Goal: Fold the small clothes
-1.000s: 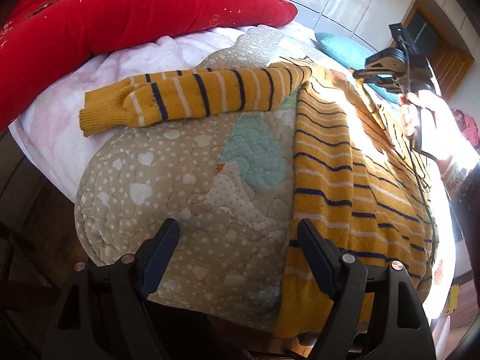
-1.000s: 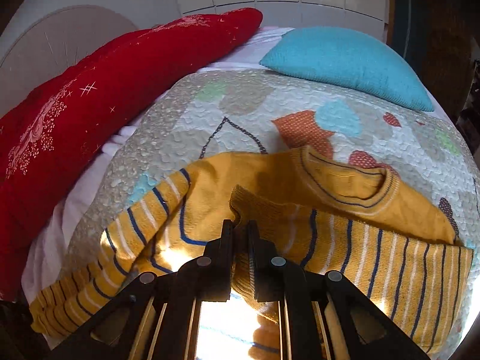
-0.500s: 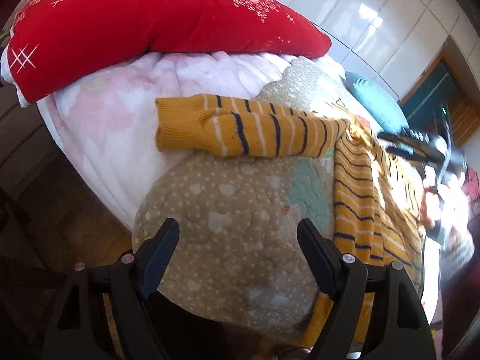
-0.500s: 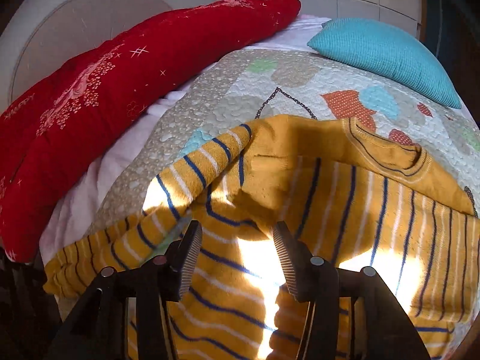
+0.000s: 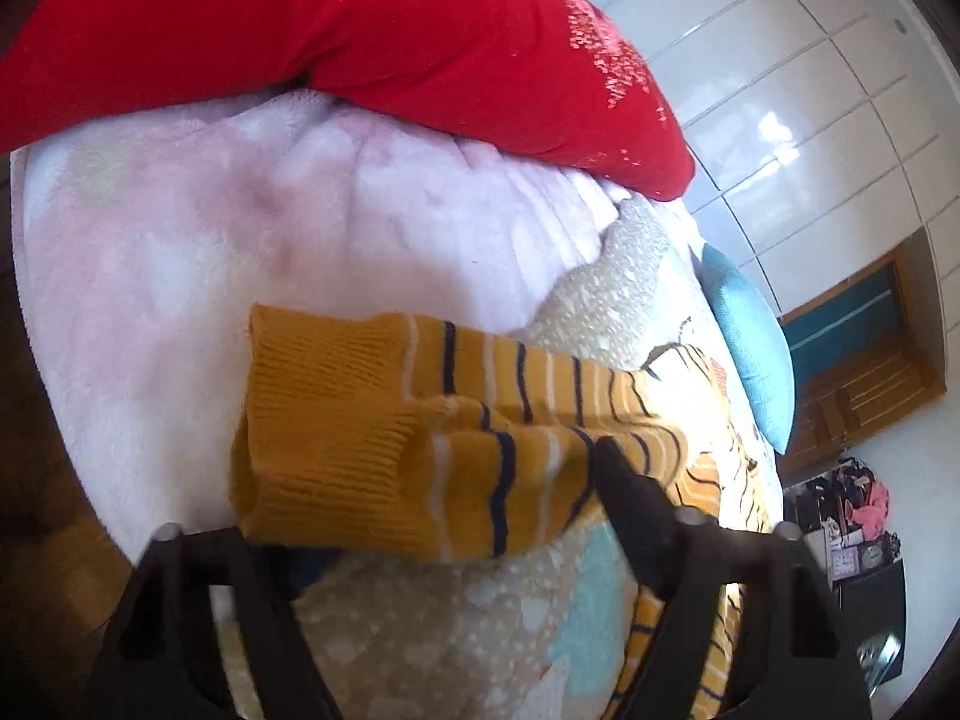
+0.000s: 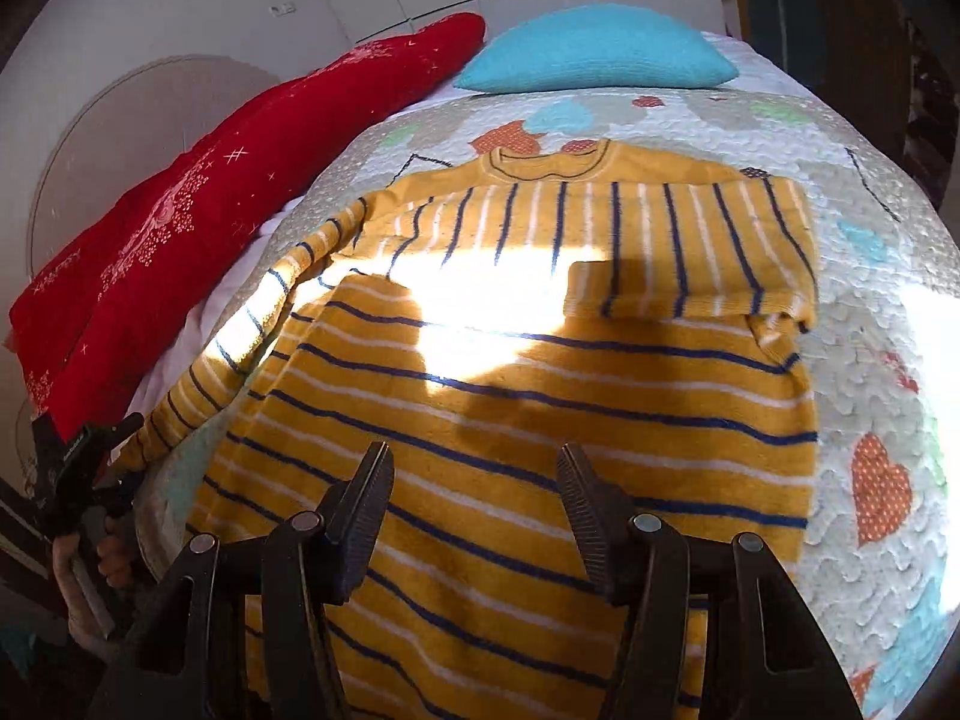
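Your right tool (image 6: 474,504) is hovering with its jaws spread wide and gripping nothing, just above the lower body of the yellow striped sweater (image 6: 528,396). The sweater is lying flat on the patterned quilt (image 6: 888,372) covering the bed, its neckline pointing away from you. Its right sleeve (image 6: 690,282) is lying folded across the chest, and a bright patch of sun is falling over the middle.

Your left tool (image 5: 432,510) is reaching in at the sweater's left sleeve (image 5: 420,438), which is stretching out over the quilt's edge onto the pink blanket (image 5: 240,228). The cuff is covering the near finger, so you are seeing only the far finger (image 5: 624,486) beside the striped knit. The jaws are looking spread, with the cuff sitting between them; whether they are pressing on it is hard to say from this blurred view. In the right wrist view, your left hand (image 6: 102,546) is showing at the bed's edge, holding that tool.

Beyond the sweater, a red cushion (image 6: 228,204) is running along the far side of the bed. A turquoise pillow (image 6: 594,54) is resting at the head, against white wall panels (image 5: 810,108).
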Demonstrator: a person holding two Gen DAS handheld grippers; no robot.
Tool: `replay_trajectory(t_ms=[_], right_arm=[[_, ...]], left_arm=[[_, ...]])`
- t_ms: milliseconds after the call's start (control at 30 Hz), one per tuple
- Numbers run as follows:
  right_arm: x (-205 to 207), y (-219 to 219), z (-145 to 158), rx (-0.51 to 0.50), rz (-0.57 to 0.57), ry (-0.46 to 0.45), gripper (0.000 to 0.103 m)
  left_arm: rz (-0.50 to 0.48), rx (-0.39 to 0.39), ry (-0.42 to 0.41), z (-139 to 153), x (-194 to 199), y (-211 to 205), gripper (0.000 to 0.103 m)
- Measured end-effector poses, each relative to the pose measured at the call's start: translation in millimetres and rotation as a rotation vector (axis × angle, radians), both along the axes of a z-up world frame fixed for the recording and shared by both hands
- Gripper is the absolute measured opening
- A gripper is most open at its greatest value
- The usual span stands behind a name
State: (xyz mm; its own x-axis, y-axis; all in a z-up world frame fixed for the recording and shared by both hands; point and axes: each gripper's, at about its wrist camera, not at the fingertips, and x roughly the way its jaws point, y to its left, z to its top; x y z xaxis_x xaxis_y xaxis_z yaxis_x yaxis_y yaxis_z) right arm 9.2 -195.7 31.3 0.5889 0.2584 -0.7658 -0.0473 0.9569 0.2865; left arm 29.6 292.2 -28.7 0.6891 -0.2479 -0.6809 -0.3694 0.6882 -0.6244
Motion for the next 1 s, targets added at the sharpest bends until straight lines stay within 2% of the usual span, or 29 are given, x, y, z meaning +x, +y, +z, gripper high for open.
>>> replay_trajectory(t_ms=[33,67,100,133,267,333,433,600,767,900,1000], right_arm=[[-7.1,-5.9,1.4,-0.01,-0.017,-0.01,0.061],[-12.7,-11.7,3.1,-0.016,-0.034,-0.018,0.061],[-17.6,-17.9,4.6,-0.017,-0.052,-0.023,0.061],[-22.4,-25.1,6.1,-0.012,-0.07,-0.027,0.061],[-40.4,-50.5,6.4,0.004,-0.14,-0.041,0.061],[-47.9,-59.6,3.3,0.007,-0.166,-0.038,0.061],[-57.8,-68.9,-1.3,0.016,-0.193,-0.032,0.061],[-73.6,-85.5,-2.5,0.04,-0.241,-0.047,0.061],[-92.8,-113.0,-0.2,0.069,-0.296,-0.076,0.061],[-108.3,-139.5,-4.7,0.091,-0.347,-0.084,0.061],[-119.4,-159.8,-13.2,0.115,-0.393,-0.075,0.061]], left_arm=[[0.001,0.006,0.022,-0.4,7.2,6.1,0.012],[-0.008,-0.014,0.027,0.1,14.6,13.8,0.008],[0.007,-0.027,0.021,2.7,18.5,24.0,0.008],[0.026,-0.005,0.022,9.1,22.2,33.3,0.008],[0.096,0.196,-0.006,56.3,38.9,56.0,0.008],[0.106,0.25,-0.03,78.9,49.8,56.8,0.008],[0.078,0.314,-0.068,108.3,66.7,36.9,0.008],[-0.099,0.311,-0.161,145.8,89.2,-42.8,0.008],[-0.332,0.289,-0.248,167.9,114.3,-169.4,0.008],[-0.535,0.262,-0.262,162.9,129.6,-283.5,0.008],[-0.661,0.268,-0.249,145.5,133.5,-362.2,0.008]])
